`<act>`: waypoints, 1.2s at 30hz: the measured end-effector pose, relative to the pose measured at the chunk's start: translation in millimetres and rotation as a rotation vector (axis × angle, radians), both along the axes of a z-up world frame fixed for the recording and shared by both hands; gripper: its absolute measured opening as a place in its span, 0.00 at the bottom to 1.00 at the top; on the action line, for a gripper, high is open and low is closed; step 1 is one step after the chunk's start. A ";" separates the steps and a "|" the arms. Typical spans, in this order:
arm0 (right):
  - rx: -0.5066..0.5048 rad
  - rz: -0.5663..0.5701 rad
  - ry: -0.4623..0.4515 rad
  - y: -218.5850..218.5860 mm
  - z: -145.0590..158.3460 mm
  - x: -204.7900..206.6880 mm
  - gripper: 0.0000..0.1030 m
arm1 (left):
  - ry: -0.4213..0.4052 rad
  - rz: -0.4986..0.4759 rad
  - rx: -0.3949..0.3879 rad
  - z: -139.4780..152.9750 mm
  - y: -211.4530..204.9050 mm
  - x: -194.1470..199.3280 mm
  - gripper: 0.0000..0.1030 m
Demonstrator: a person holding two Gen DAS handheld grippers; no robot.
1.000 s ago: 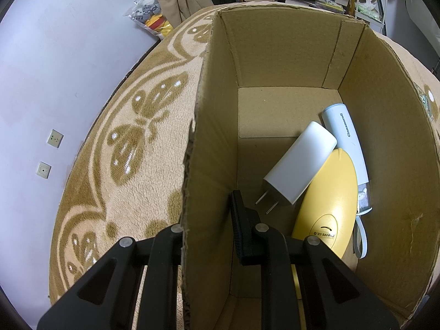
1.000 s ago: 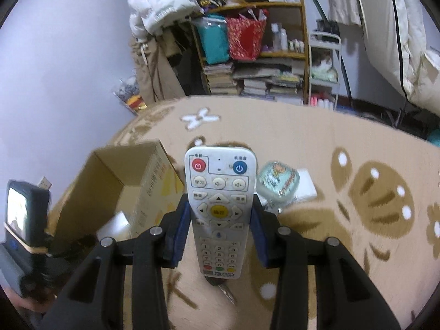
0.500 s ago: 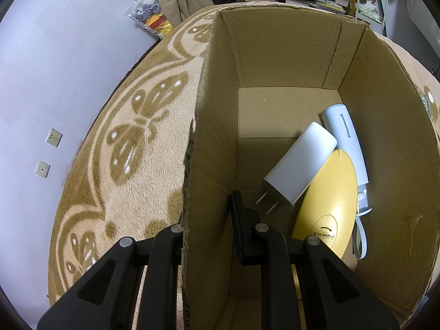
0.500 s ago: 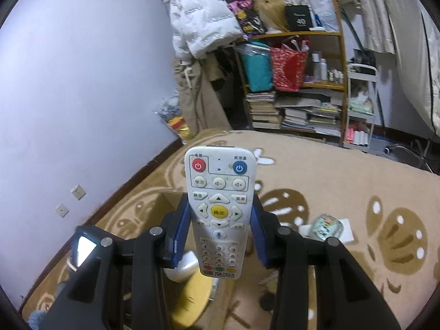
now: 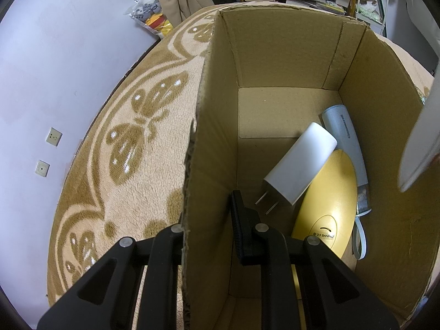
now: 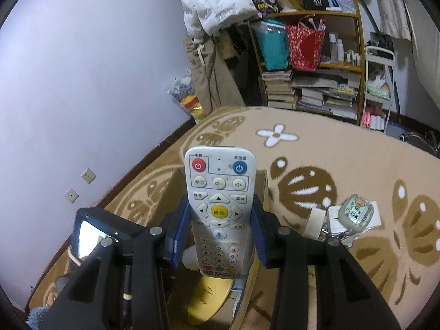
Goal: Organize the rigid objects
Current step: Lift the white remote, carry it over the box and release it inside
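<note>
An open cardboard box (image 5: 288,55) stands on the carpet. In it lie a white charger (image 5: 299,165), a yellow oval device (image 5: 327,214) and a pale blue tube (image 5: 346,140). My left gripper (image 5: 211,214) is shut on the box's left wall, one finger inside and one outside. My right gripper (image 6: 220,236) is shut on a white remote control (image 6: 220,206), its blue pads (image 6: 181,231) pressing both long sides. The remote hangs above the box (image 6: 262,189), with the yellow device (image 6: 209,299) below it. The remote's pale edge (image 5: 420,143) shows at the right of the left wrist view.
The beige patterned carpet (image 6: 343,151) meets a lilac wall (image 6: 82,82) on the left. A small patterned case (image 6: 354,214) and white items lie right of the box. A cluttered bookshelf (image 6: 316,88) and hanging clothes stand at the back. The left gripper's camera unit (image 6: 96,231) sits at lower left.
My right gripper has carried the remote leftward and up until it hangs over the box, and its edge now enters the left wrist view. The left gripper has kept still.
</note>
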State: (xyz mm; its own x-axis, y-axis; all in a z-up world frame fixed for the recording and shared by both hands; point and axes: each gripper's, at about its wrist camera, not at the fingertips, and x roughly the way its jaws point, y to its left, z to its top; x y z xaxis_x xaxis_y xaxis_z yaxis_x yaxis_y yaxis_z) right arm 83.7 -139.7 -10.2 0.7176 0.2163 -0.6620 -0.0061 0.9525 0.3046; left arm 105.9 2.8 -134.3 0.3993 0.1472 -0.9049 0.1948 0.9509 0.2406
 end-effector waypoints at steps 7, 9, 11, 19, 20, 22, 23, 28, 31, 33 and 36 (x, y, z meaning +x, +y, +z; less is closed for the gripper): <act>0.016 0.009 0.075 1.4 -24.8 12.5 0.43 | 0.001 0.001 0.000 0.1 0.0 0.1 0.17; 0.021 0.007 0.093 -0.5 -31.0 15.0 0.43 | 0.003 0.001 -0.002 0.1 0.4 0.1 0.17; 0.028 0.006 0.105 -1.3 -36.1 16.5 0.43 | 0.003 0.003 -0.005 -0.6 1.4 -0.1 0.17; 0.033 0.007 0.127 0.5 -44.5 21.5 0.43 | 0.004 0.003 -0.005 -1.8 1.2 -0.6 0.16; 0.034 0.007 0.126 0.5 -44.7 21.3 0.43 | 0.004 0.001 -0.005 -1.5 1.2 -0.6 0.16; 0.034 0.005 0.125 0.6 -45.3 22.1 0.43 | 0.004 0.003 -0.006 -1.8 1.0 -0.7 0.16; 0.033 0.006 0.125 0.9 -45.2 22.0 0.43 | 0.004 0.002 -0.005 -1.6 1.2 -0.5 0.16; 0.018 -0.005 0.101 -0.8 -40.9 24.2 0.43 | 0.005 0.004 -0.007 -1.8 1.1 -0.6 0.16; 0.021 -0.009 0.109 -4.7 -37.4 25.2 0.43 | 0.007 0.003 -0.007 -2.5 0.3 -0.7 0.17; 0.027 -0.009 0.108 -5.6 -34.9 25.4 0.44 | 0.008 0.002 -0.003 -1.9 -0.4 -1.2 0.17; 0.024 -0.014 0.104 -8.6 -28.7 21.3 0.61 | 0.010 0.005 -0.008 -1.5 0.3 -0.5 0.17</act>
